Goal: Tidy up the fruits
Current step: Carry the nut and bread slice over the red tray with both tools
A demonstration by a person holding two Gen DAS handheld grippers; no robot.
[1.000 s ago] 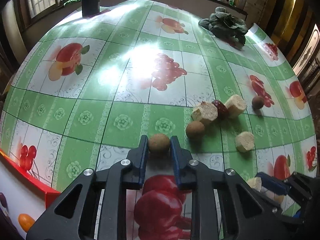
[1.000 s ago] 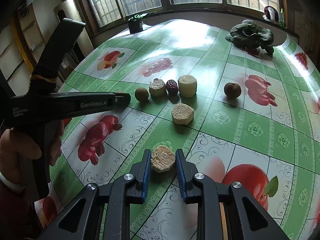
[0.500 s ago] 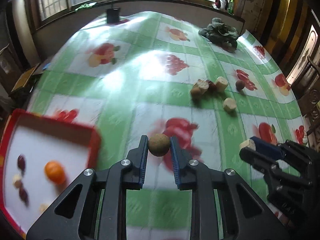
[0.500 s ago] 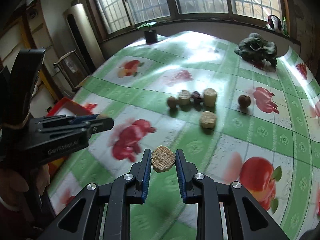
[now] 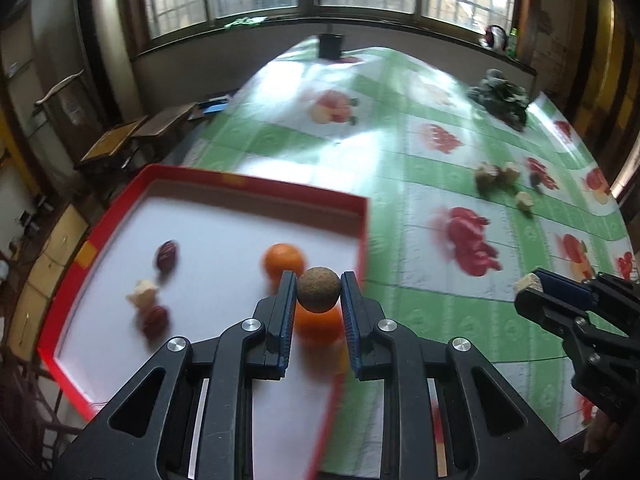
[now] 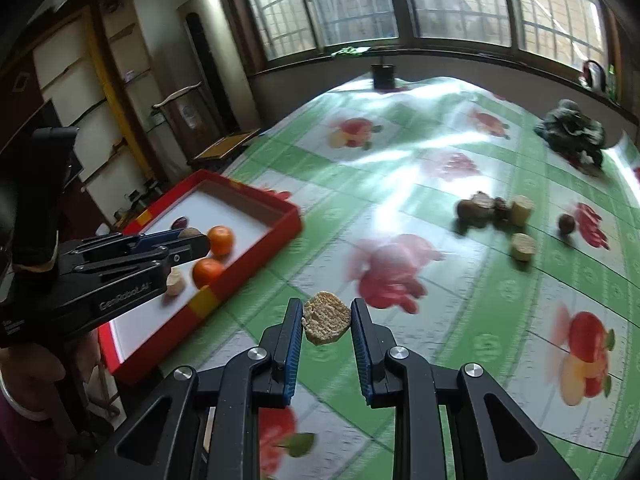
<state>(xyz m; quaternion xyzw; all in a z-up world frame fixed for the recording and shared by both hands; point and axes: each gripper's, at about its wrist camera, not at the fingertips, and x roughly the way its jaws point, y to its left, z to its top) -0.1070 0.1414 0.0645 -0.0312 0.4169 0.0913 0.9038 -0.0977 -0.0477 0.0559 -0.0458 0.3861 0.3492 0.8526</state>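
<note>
My left gripper [image 5: 319,293] is shut on a small round brown fruit [image 5: 318,289] and hangs above the right side of a red-rimmed white tray [image 5: 256,188]. In the tray lie two oranges [image 5: 282,259], dark red dates [image 5: 167,255] and a pale chunk [image 5: 142,297]. My right gripper [image 6: 326,322] is shut on a tan, rough fruit slice [image 6: 326,323] above the green fruit-print tablecloth [image 6: 440,280], right of the tray [image 6: 256,256]. The left gripper [image 6: 188,236] also shows in the right wrist view over the tray. More fruit pieces [image 6: 492,210] lie on the cloth further back.
A dark leafy vegetable [image 6: 572,134] lies at the far right of the table and a small dark pot [image 6: 383,75] at its far end. Wooden stools [image 5: 132,140] and cabinets stand left of the table. A person's hand [image 6: 28,376] holds the left gripper.
Both grippers swung left and rose with their fruit still gripped. The left one went from above the cloth to above the tray, and the fruit cluster fell back to the right.
</note>
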